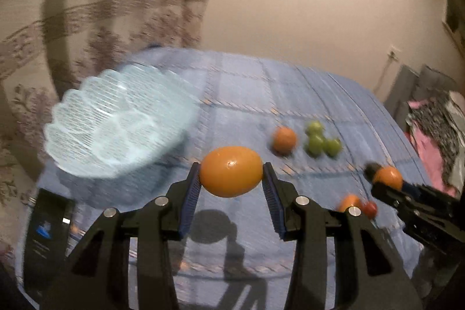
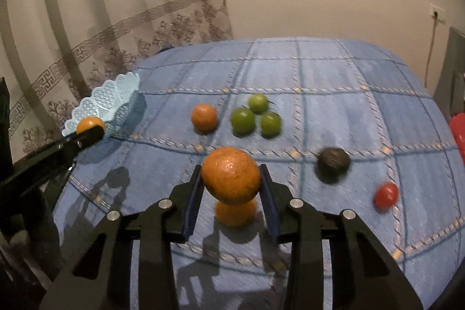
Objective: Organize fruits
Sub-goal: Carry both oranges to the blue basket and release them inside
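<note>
left gripper clenched on smooth orange oval fruit, beside pale blue lattice plastic basket | right gripper clenched on dimpled round orange, well apart from basket

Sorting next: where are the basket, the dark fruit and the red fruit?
basket [image 2: 116,95]: right wrist view, lattice wall.
dark fruit [image 2: 333,164]: right wrist view, its middle.
red fruit [image 2: 386,194]: right wrist view, its middle.

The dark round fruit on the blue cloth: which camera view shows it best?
The right wrist view. There the dark fruit lies unobstructed on the blue cloth, right of the right gripper. The left wrist view does not show it.
</note>
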A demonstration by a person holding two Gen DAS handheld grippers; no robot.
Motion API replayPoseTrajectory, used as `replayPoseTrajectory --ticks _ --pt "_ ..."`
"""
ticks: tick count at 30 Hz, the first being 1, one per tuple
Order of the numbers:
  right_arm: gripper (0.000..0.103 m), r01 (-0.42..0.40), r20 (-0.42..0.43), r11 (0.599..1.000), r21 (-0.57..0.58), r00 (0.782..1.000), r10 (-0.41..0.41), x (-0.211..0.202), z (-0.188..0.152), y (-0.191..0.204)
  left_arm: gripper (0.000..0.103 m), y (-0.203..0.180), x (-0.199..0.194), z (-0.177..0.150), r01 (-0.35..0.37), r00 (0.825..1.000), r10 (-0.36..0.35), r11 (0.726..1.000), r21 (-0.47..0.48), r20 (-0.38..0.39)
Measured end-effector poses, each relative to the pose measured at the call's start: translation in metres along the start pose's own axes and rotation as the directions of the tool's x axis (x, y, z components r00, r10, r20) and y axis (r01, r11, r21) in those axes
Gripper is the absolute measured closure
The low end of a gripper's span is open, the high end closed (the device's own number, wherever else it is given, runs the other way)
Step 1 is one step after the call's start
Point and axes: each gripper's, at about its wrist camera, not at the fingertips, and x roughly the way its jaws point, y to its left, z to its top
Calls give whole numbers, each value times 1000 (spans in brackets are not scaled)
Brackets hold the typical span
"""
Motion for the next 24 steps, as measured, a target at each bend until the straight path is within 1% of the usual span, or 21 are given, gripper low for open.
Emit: replayPoseTrajectory --ticks 4,7,10,12,17,20,24 --pt "65 -31 3 999 -32 999 32 12 18 23 59 32 2 18 -87 995 89 995 -53 41" --pt "65 -73 2 996 -50 997 73 24 36 44 59 53 6 27 -142 988 147 986 -85 52" --pt "65 -108 -4 993 -53 994 108 35 49 64 59 69 10 30 -184 980 190 977 -110 52" --pt "65 -137 -5 989 -59 991 137 44 61 80 59 78 16 29 -199 978 205 973 -120 40" --pt "65 -174 -12 979 -110 985 174 68 78 121 59 91 28 25 -224 974 228 965 -134 13" --pt "65 -181 -20 973 -145 983 180 82 85 144 59 100 31 23 -238 970 241 960 -151 7" --pt "65 -192 -51 968 -159 981 186 103 91 163 59 108 31 22 -247 968 251 954 -172 4"
